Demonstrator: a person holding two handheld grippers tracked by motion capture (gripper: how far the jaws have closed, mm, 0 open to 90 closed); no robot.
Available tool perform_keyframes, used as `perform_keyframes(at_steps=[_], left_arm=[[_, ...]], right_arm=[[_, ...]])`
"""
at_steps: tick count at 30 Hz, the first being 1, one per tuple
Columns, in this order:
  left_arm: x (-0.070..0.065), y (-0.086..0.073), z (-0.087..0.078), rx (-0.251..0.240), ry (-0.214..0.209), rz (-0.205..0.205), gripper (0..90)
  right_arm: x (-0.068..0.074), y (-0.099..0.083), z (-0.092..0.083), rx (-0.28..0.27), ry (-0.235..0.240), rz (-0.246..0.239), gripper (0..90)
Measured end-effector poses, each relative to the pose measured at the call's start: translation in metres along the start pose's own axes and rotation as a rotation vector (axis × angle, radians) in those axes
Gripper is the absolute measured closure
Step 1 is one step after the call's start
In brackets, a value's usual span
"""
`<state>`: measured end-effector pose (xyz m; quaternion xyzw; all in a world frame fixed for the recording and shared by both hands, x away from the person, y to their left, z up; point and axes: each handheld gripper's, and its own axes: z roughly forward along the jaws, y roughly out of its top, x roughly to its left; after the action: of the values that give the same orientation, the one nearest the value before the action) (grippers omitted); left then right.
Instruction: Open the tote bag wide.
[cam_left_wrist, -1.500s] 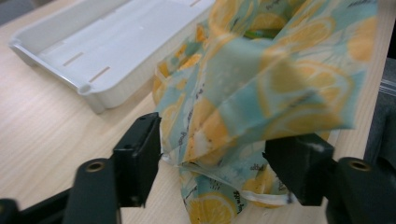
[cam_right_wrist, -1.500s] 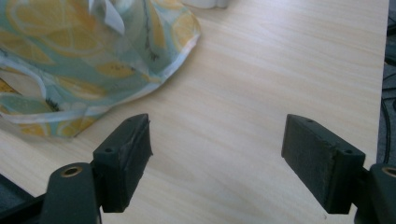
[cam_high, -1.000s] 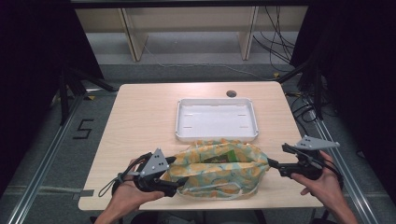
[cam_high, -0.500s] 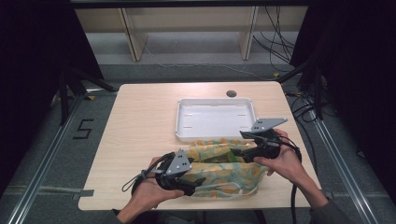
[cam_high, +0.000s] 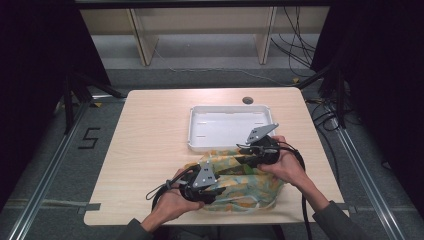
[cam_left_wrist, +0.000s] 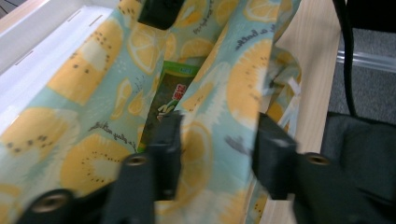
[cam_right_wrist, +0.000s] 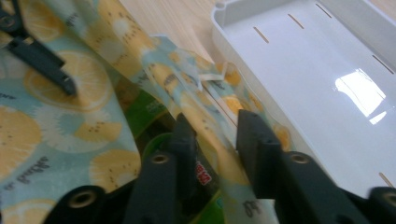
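Observation:
A cloth bag (cam_high: 252, 189) printed with lemons and kiwi slices lies on the table's near edge, mouth up. A green packet (cam_left_wrist: 170, 93) (cam_right_wrist: 144, 112) shows inside it. My left gripper (cam_high: 220, 189) (cam_left_wrist: 215, 135) sits at the bag's near left rim. One jaw is inside the mouth and one outside, with a loose fold between them. My right gripper (cam_high: 241, 156) (cam_right_wrist: 212, 135) straddles the far rim beside the tray. Both pairs of jaws have just been closing, with cloth in the gap, and a gap still shows in each.
A white tray (cam_high: 225, 125) (cam_right_wrist: 317, 84) stands just behind the bag and holds nothing. The bag's far rim lies against the tray's front wall. Bare wooden tabletop (cam_high: 145, 140) spreads to the left. Cables trail from both grippers off the near edge.
The right hand came in from the bag's right end to its far rim. The left hand shifted right along the near rim and lower. Both pairs of jaws stand narrower than before.

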<state>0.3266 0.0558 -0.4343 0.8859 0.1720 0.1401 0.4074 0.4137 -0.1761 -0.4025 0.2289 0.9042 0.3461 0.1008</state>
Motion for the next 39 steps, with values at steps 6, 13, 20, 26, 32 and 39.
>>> perform_keyframes(at_steps=[6, 13, 20, 26, 32, 39], left_arm=[[-0.002, -0.007, 0.001, -0.027, -0.076, 0.022, 88.8], [-0.016, -0.014, -0.005, -0.01, -0.134, 0.034, 89.2], [-0.026, -0.02, -0.015, -0.029, -0.201, 0.065, 89.1], [-0.033, -0.022, -0.021, -0.03, -0.245, 0.064, 89.2], [-0.035, -0.021, -0.02, -0.035, -0.24, 0.048, 88.8], [-0.024, -0.001, -0.032, -0.09, -0.18, 0.002, 60.3]], right_arm=[[-0.012, 0.002, 0.004, 0.001, -0.017, 0.005, 87.8], [-0.033, 0.007, 0.007, -0.007, -0.049, 0.043, 90.0], [-0.054, 0.015, 0.013, -0.034, -0.072, 0.081, 90.0], [-0.07, 0.017, 0.019, -0.091, -0.106, 0.119, 90.0], [-0.073, 0.018, 0.024, -0.084, -0.115, 0.157, 89.3], [-0.055, 0.02, 0.0, -0.117, -0.097, 0.143, 54.3]])
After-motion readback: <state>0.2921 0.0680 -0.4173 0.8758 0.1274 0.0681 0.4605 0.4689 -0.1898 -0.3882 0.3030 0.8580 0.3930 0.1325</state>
